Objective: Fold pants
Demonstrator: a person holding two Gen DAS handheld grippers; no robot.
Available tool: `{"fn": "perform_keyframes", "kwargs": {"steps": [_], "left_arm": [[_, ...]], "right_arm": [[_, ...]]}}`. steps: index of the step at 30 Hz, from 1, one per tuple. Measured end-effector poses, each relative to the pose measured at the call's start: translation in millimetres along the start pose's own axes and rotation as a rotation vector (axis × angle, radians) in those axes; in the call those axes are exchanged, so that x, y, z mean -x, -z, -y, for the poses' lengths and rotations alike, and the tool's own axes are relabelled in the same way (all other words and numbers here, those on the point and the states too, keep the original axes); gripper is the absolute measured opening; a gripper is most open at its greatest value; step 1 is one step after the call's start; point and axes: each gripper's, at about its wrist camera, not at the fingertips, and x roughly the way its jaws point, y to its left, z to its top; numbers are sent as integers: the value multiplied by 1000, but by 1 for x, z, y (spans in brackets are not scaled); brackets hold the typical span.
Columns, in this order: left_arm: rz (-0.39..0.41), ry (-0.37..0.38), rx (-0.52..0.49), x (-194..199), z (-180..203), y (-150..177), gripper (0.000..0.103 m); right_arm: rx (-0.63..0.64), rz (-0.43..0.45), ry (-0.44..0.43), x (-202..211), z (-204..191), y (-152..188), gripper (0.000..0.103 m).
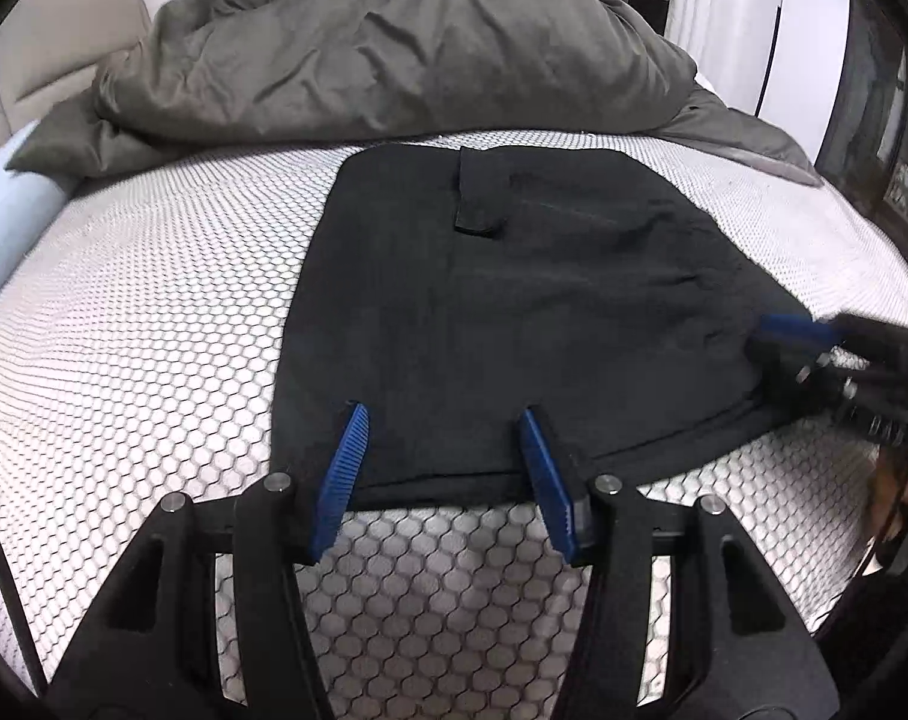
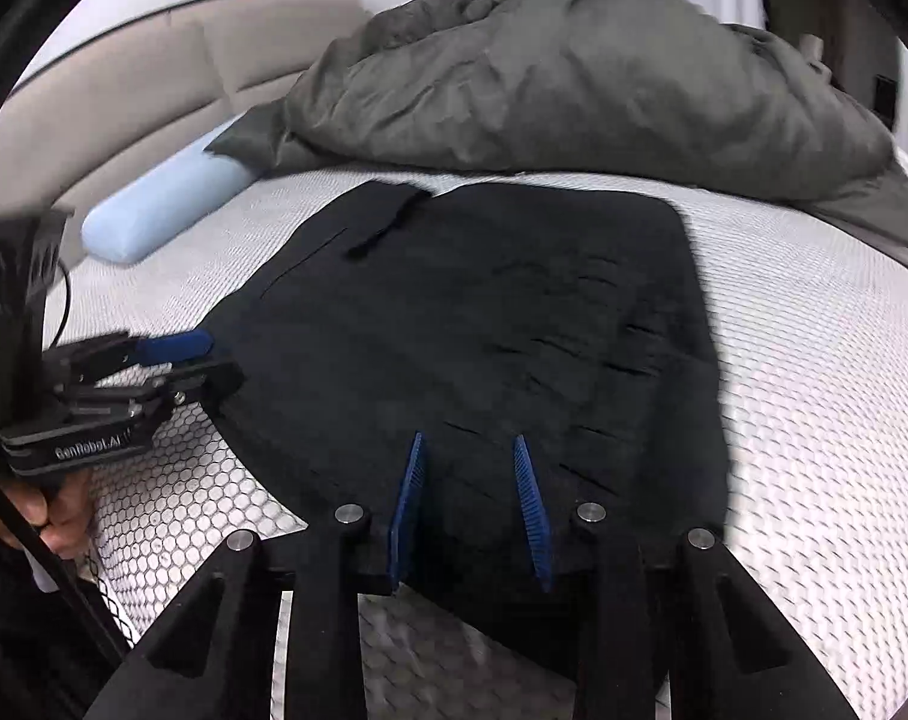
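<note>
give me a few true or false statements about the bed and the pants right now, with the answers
1. The black fabric pants lie on the white honeycomb-mesh mattress. True.
2. The crumpled grey duvet covers the pants. False: it is heaped behind them.
3. The left claw has its blue pads spread apart. True.
4. A red pillow lies by the headboard. False: the pale blue cylindrical bolster lies there.
5. The right claw is over the pants' near edge. True.

Each gripper (image 1: 441, 420) is built of black linkage arms with silver pivot screws and ribbed blue pads (image 2: 410, 504); white "GenRobot.AI" lettering is printed on one body (image 2: 75, 438).
</note>
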Motion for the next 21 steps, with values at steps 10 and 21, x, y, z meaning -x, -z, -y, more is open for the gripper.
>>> {"fn": "perform_keyframes", "kwargs": {"steps": [10,21], "left_arm": [[95,-16,11,56,4,7,73],[339,17,21,137,9,37,103]], "right_arm": [[-113,95,-5,42,26,11,82],[-39,323,-7,110,-1,43,103]]}}
